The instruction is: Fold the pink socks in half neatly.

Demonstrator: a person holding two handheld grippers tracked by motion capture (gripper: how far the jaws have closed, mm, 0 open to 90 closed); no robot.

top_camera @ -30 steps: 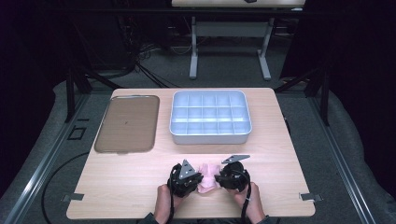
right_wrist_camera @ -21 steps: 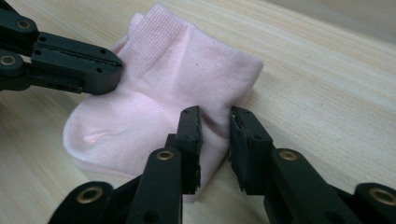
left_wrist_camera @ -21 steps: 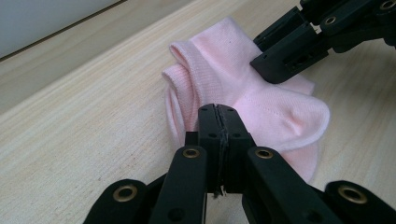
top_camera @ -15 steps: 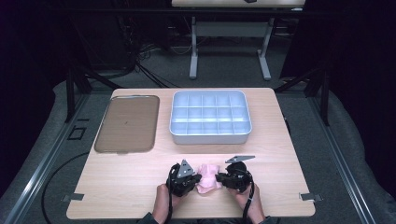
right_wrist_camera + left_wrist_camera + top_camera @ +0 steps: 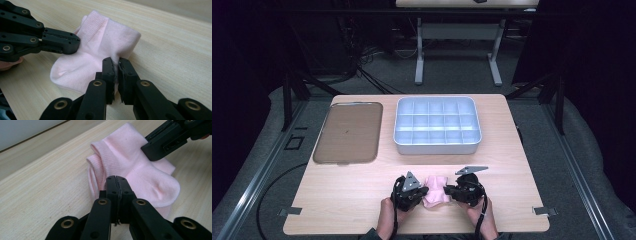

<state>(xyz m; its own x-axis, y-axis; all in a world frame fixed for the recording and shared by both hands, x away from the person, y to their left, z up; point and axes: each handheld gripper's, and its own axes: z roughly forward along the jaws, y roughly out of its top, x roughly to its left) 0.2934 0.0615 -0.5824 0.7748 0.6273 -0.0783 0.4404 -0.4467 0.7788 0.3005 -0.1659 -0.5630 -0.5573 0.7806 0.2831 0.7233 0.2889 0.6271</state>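
A pink sock (image 5: 435, 190) lies near the front edge of the desk (image 5: 362, 200), roughly in the middle, with a person's two hands close on either side of it. The left tongs (image 5: 424, 192) are pinched tight on the sock's left side; in the left gripper view their jaws meet on a fold of the fabric below the ribbed cuff. The right tongs (image 5: 448, 191) have just been closing, and in the right gripper view they now nip the folded edge on the sock's right side, with only a sliver of cloth between the jaws. So both tongs hold the same sock, one at each side, and it rests flat on the wood, not lifted.

Farther back on the desk stands a grey divided bin (image 5: 437, 125) with many small compartments, all looking bare from here, and to its left a flat brown tray (image 5: 348, 132). Both are well apart from the sock.

To me this looks like the gripping step of handling the sock, whether to fold it or to carry it off. The sock already seems doubled over, heel bulging at the near end. Next, I'd judge, the two hands need to move together: lift evenly, or bring one side over the other, without letting the thin fabric slip out of either pinch. If one hand pulls ahead, the sock will stretch or twist.
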